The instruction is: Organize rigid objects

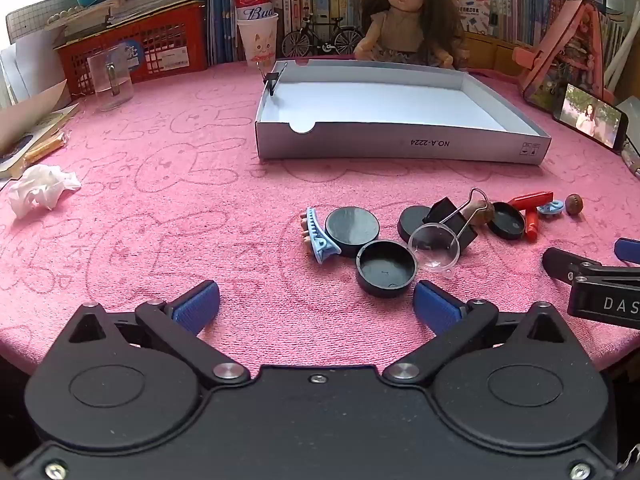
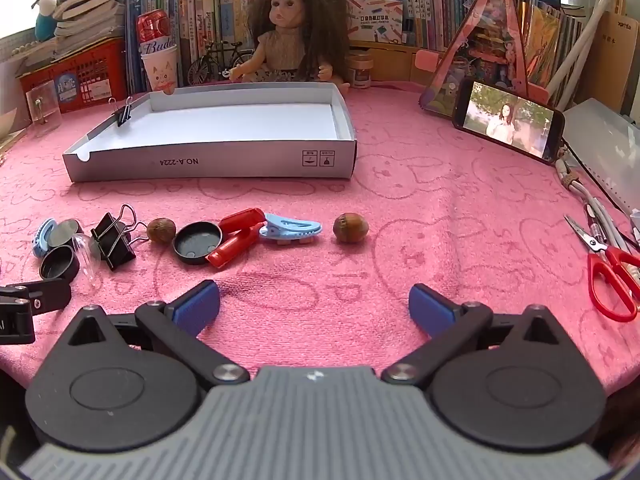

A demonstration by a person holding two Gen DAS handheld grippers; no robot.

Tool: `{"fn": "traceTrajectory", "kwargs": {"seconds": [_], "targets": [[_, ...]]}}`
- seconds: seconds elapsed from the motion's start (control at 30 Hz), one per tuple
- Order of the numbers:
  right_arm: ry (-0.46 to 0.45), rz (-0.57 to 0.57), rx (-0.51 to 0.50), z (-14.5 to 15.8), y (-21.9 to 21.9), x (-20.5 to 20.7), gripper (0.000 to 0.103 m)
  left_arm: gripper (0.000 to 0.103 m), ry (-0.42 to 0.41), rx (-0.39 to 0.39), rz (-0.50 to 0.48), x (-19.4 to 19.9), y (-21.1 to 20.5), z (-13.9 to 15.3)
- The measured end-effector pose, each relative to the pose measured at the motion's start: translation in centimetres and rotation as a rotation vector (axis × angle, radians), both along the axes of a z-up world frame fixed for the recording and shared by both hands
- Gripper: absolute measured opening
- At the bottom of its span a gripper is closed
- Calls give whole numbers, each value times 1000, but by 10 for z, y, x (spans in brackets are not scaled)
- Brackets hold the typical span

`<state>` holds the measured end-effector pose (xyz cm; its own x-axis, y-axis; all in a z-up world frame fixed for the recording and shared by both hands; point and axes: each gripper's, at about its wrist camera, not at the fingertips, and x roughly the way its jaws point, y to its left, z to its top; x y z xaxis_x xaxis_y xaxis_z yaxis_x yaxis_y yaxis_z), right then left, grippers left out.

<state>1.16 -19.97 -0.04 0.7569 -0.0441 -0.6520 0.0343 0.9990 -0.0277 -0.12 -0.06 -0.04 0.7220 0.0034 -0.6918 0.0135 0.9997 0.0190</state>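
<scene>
The white box [image 2: 208, 160] holds almost nothing; one small binder clip [image 2: 123, 114] sits on its rim. The small objects lie on the pink cloth [image 2: 400, 208], so nearly all work remains. The left gripper [image 1: 316, 300] and right gripper [image 2: 314, 300] are spread wide and empty.

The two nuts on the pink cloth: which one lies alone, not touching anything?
The right nut, beyond the blue clip. The other nut sits against the black binder clip's wire handle.

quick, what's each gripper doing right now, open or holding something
Left gripper: open, holding nothing, above the pink cloth.
Right gripper: open, holding nothing, above the same cloth.
</scene>
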Motion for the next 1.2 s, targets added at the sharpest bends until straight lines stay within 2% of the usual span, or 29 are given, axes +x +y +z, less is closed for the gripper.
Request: {"fn": "traceTrajectory", "kwargs": {"seconds": [0.13, 0.37, 1.2], "targets": [[-1, -3, 3, 2, 2, 0, 103, 103, -11, -26, 5, -5, 5, -1], [-5, -5, 5, -2, -1, -2, 103, 103, 21, -11, -6, 3, 1, 0], [2, -9, 7, 0, 0, -1, 103, 103, 15, -10, -8, 2, 1, 0]]}}
